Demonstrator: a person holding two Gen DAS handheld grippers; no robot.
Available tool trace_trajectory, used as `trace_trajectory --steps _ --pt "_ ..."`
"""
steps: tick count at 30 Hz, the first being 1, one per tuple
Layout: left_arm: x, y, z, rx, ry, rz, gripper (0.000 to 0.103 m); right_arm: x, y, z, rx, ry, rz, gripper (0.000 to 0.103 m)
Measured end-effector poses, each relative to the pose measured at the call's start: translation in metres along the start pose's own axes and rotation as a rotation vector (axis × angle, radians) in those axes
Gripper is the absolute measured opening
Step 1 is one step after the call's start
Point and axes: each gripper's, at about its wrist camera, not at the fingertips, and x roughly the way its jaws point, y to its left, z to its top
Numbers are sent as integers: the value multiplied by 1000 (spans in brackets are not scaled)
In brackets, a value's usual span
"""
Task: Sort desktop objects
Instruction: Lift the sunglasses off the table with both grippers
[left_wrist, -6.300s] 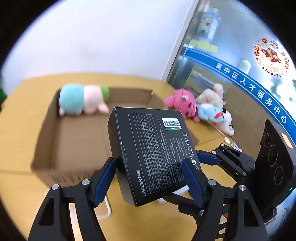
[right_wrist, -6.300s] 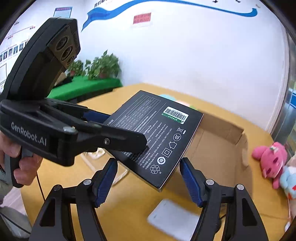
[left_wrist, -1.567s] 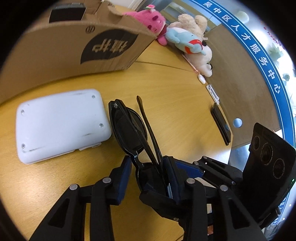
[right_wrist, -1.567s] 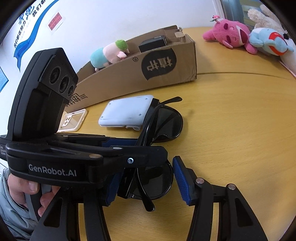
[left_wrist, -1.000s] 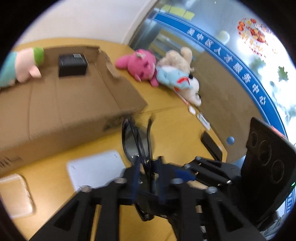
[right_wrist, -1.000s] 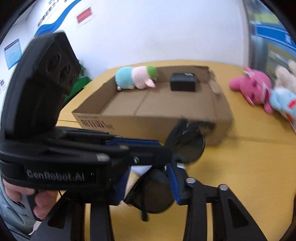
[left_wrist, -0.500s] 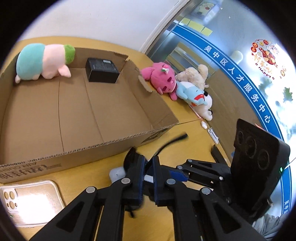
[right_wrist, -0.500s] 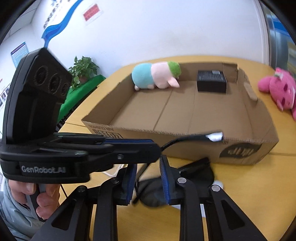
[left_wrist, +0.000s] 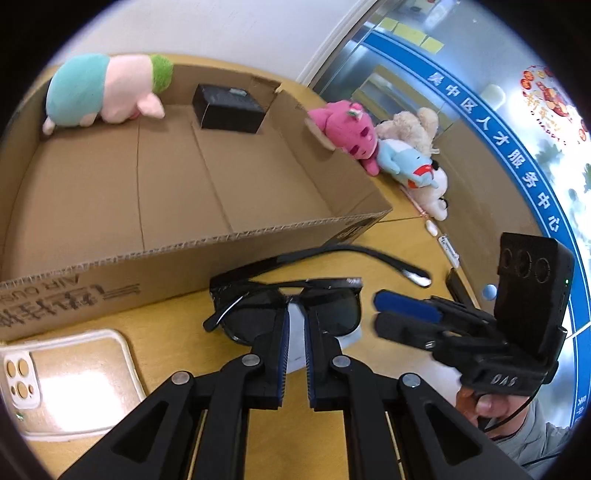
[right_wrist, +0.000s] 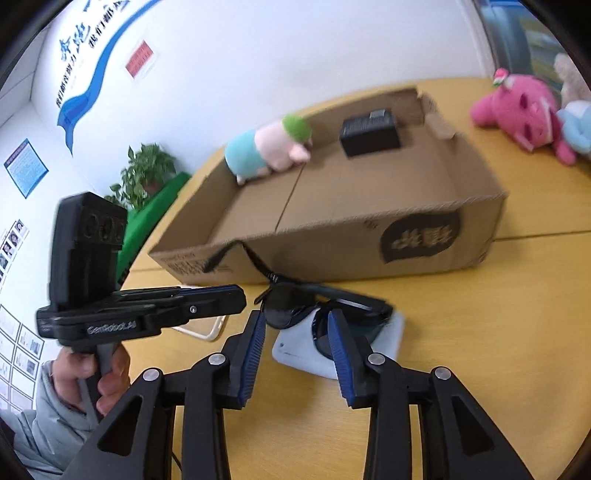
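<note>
The left gripper has its jaws nearly closed, pinching the bridge of the black sunglasses, which sit above a white case on the worktop, just in front of the cardboard box (holding a plush toy and a black box). The right gripper has its jaws open around the sunglasses, gripping nothing.

Left wrist view: close above the table, facing forward along its fingers, sunglasses near, cardboard box beyond. Right wrist view: similar height, further right, angled left. Shared: sunglasses, box, each other's gripper.
</note>
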Motion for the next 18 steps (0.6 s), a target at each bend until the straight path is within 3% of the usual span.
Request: trace_trajectory --steps 5,9,13,18 --pt "-29 -10 14 67 -108 -62 7 -26 11 7 -102 -87 -47 35" --pt "-48 -19 30 112 -195 -124 8 -7 -7 7 -51 -42 -48 35" --pt "-12 -19 40 107 -109 -96 8 20 -26 2 0 4 -66 34" --pt "34 -23 28 99 -7 -95 9 33 -39 -1 15 25 -96 31"
